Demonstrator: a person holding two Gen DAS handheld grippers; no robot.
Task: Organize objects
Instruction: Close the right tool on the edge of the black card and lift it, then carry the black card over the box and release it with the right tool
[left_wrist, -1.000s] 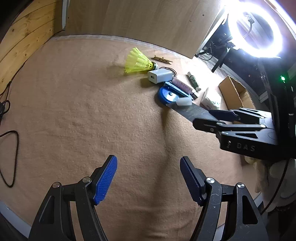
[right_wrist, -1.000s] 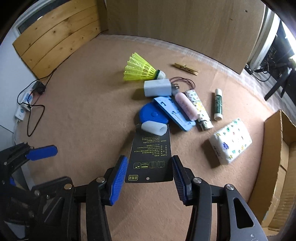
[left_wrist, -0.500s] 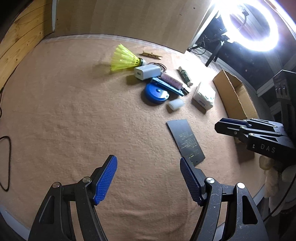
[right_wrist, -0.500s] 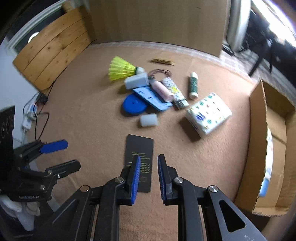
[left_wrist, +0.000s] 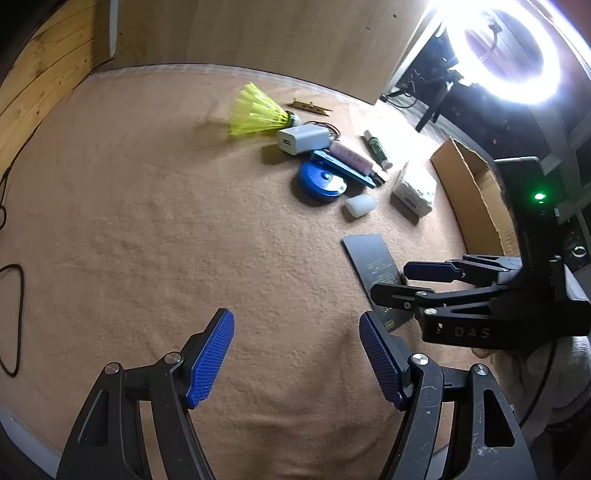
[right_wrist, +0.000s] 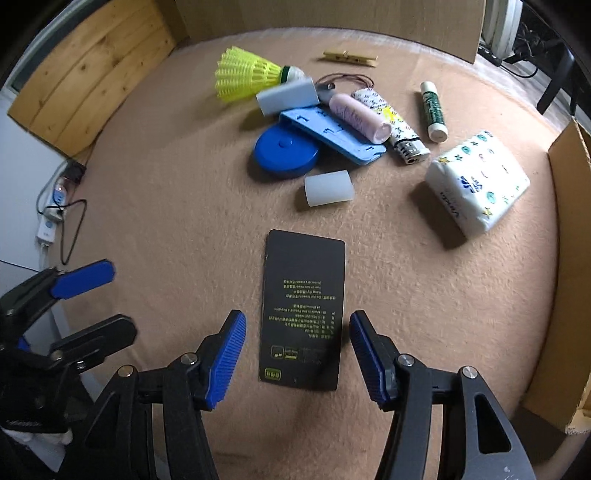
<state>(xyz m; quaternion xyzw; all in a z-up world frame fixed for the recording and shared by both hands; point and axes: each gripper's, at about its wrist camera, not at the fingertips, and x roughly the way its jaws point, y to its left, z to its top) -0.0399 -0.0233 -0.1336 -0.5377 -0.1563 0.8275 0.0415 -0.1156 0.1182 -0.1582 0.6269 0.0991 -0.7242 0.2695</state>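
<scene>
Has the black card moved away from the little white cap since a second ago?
Yes. The black card touched the white cap then; now it lies flat on the cloth, apart from it, toward the right gripper, whose opening jaws straddle it.

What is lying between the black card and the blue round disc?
In the right wrist view, only a small translucent white cap lies between the black card and the blue round disc.

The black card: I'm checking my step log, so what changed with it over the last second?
The right gripper pulled the black card away from the pile, laid it flat on the carpet and let go; its jaws are opening. The left gripper and the pile stayed put.
</scene>
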